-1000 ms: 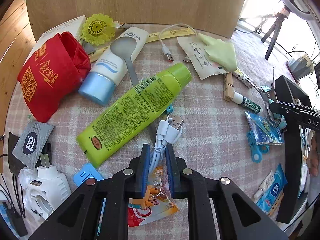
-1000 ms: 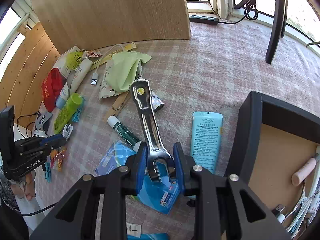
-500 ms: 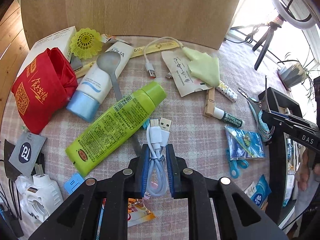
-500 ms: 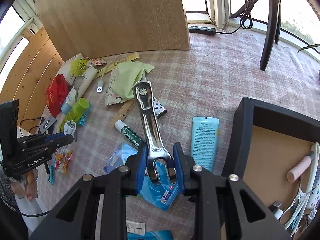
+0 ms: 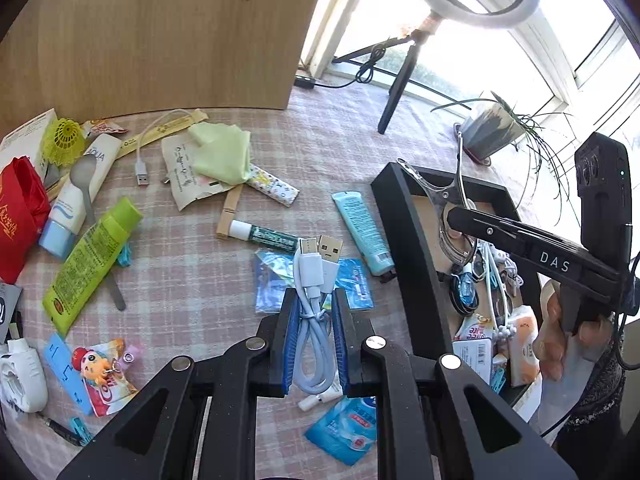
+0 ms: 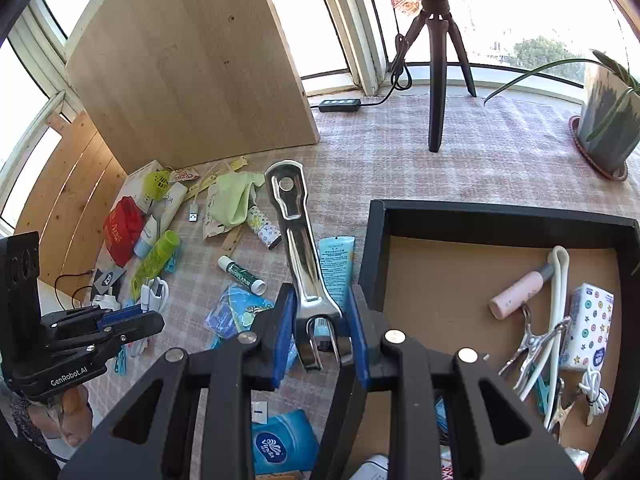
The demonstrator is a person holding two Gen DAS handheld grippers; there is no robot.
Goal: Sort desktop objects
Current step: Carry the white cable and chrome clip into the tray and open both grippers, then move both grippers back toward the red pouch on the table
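Observation:
My left gripper (image 5: 316,312) is shut on a coiled white USB cable (image 5: 314,280), lifted above the checked tablecloth, its plugs pointing forward. My right gripper (image 6: 320,320) is shut on a large shiny metal clip (image 6: 300,248) that sticks out ahead of the jaws. The clip hangs just left of the black box (image 6: 378,256), whose left wall is beside the right jaw. In the left wrist view the right gripper (image 5: 452,216) holds the clip over the black box (image 5: 416,248). In the right wrist view the left gripper (image 6: 152,320) appears at lower left with the cable.
The box holds clips, a pink tube (image 6: 516,294), a tissue pack and cables. On the cloth lie a light-blue tube (image 5: 362,232), a lip balm (image 5: 264,234), a green tube (image 5: 86,264), a red pouch (image 5: 18,208), a clothespin and blue packets. A tripod (image 6: 436,80) and plant pot (image 6: 608,128) stand behind.
Both grippers have risen and swung right toward the black box, each keeping its grip. The cable was lifted off the cloth; the clip now hangs at the box's left wall.

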